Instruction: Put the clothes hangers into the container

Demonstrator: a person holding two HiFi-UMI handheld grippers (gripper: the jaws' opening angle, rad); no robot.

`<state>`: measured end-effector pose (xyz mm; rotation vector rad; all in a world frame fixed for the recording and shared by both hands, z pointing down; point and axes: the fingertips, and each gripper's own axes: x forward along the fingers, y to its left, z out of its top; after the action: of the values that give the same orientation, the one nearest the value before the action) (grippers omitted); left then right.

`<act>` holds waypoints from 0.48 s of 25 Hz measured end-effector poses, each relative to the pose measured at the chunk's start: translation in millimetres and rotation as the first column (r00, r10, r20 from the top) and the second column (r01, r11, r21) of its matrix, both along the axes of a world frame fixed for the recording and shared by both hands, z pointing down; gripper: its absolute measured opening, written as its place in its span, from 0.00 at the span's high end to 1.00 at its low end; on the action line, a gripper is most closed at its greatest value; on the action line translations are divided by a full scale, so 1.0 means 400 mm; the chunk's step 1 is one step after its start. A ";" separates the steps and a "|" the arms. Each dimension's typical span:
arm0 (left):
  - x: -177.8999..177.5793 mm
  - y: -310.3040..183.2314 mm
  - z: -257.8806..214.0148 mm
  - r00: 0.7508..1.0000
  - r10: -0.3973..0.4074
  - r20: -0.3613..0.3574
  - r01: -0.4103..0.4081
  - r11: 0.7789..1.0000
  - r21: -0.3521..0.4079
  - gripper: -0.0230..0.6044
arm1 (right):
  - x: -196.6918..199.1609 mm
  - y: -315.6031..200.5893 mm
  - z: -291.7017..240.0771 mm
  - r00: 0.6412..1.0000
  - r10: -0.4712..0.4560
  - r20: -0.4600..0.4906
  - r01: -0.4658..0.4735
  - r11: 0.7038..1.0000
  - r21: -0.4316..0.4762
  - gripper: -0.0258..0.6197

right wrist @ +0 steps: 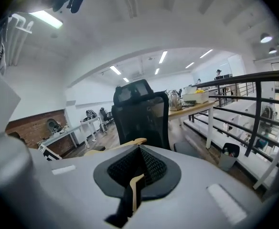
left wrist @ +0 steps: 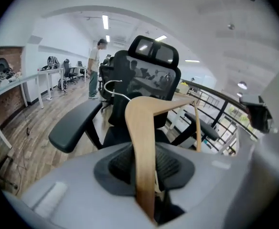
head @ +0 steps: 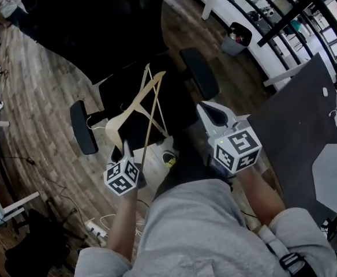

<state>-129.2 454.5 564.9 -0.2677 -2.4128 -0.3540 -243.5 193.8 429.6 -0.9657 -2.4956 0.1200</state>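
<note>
A pale wooden hanger (head: 135, 109) with a wire hook rises from my left gripper (head: 126, 149), which is shut on one end of its shoulder arm. In the left gripper view the hanger (left wrist: 144, 142) stands up out of the slot between the jaws, with the hook toward the chair. My right gripper (head: 210, 111) is held level to the right of the hanger and apart from it. Its jaws (right wrist: 130, 194) stand close together, with only a thin tan strip in the slot. I cannot tell what that strip is. No container is in view.
A black office chair (head: 157, 33) stands just ahead, its armrests (head: 83, 127) on either side of the hanger. A dark table (head: 307, 126) is at the right and a grey bin (head: 235, 39) stands by the railing. Cables and a power strip (head: 96, 231) lie on the wooden floor.
</note>
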 end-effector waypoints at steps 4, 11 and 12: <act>-0.021 -0.031 -0.099 0.993 0.077 0.087 -0.075 0.997 -0.026 0.80 | 0.042 -0.064 -0.052 0.996 0.069 0.052 -0.069 0.998 -0.005 0.96; -0.080 -0.142 -0.206 0.947 0.246 0.208 -0.241 0.969 -0.050 0.80 | 0.120 -0.216 -0.089 0.969 0.233 0.087 -0.235 0.972 0.020 0.96; -0.090 -0.161 -0.211 0.937 0.271 0.218 -0.267 0.962 -0.049 0.80 | 0.129 -0.238 -0.097 0.962 0.257 0.092 -0.260 0.965 0.025 0.96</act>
<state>-165.2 390.2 480.4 0.1027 -2.6309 -0.2472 -192.0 98.5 390.8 -0.6387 -2.6861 0.1157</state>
